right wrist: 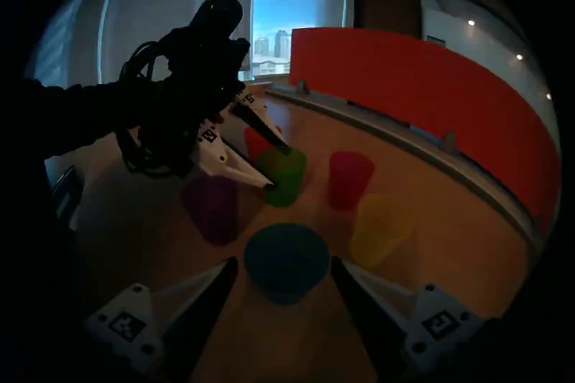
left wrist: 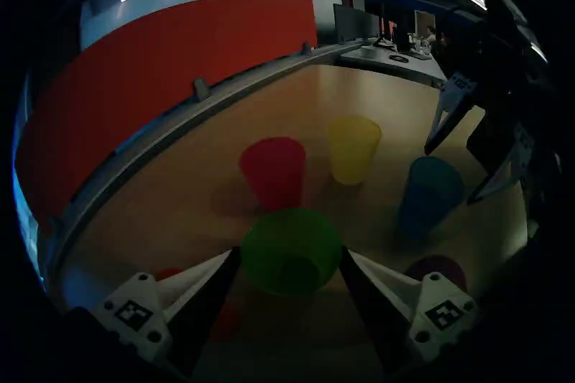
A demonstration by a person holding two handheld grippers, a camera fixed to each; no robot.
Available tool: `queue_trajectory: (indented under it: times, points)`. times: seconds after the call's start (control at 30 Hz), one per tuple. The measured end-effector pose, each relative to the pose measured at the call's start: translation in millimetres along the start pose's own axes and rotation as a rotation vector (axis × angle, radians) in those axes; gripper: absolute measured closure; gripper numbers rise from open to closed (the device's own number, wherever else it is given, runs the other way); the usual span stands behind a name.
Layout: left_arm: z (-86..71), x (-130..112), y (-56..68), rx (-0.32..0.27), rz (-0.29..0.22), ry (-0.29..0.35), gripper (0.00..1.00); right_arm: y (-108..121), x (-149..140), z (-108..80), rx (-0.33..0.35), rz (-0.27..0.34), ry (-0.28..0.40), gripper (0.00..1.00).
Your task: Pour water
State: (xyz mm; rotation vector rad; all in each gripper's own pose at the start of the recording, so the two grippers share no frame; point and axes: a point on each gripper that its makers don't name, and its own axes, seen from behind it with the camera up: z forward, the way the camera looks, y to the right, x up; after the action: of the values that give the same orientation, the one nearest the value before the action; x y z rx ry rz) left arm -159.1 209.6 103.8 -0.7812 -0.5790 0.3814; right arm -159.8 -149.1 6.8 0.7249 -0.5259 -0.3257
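A green cup [left wrist: 291,250] stands on the wooden table [left wrist: 180,196], between the fingers of my left gripper [left wrist: 289,252]. The jaws are open, with the tips close beside the cup's sides. A blue cup [right wrist: 286,261] stands between the fingers of my right gripper [right wrist: 283,261], which is open with slim gaps on both sides. In the right gripper view the left gripper [right wrist: 279,167] and its dark hand straddle the green cup [right wrist: 284,176]. In the left gripper view the right gripper [left wrist: 451,176] straddles the blue cup [left wrist: 429,196]. I cannot see water in any cup.
A red cup [left wrist: 273,171] and a yellow cup [left wrist: 352,147] stand behind the green one. A purple cup [right wrist: 212,207] is near the left gripper, and another reddish cup [right wrist: 253,142] is behind it. A red partition [right wrist: 431,88] runs along the table's far edge.
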Motion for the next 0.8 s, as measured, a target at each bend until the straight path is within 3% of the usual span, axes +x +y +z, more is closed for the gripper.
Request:
queue_trajectory:
  times: [0.13, 0.47, 0.8]
  points:
    - [0.6, -0.2, -0.2, 0.002, 0.002, 0.004, 0.10, -1.1, 0.4, 0.7, 0.002, -0.002, 0.000, 0.00]
    - [-5.0, 3.1, 2.6, 0.000, 0.022, 0.026, 0.11, 0.3, -2.4, 1.8, -0.001, 0.005, -0.003, 0.00]
    - [-19.9, 9.2, -1.8, 0.010, 0.004, 0.047, 0.11, 2.1, -8.9, 11.7, -0.006, 0.005, -0.014, 0.00]
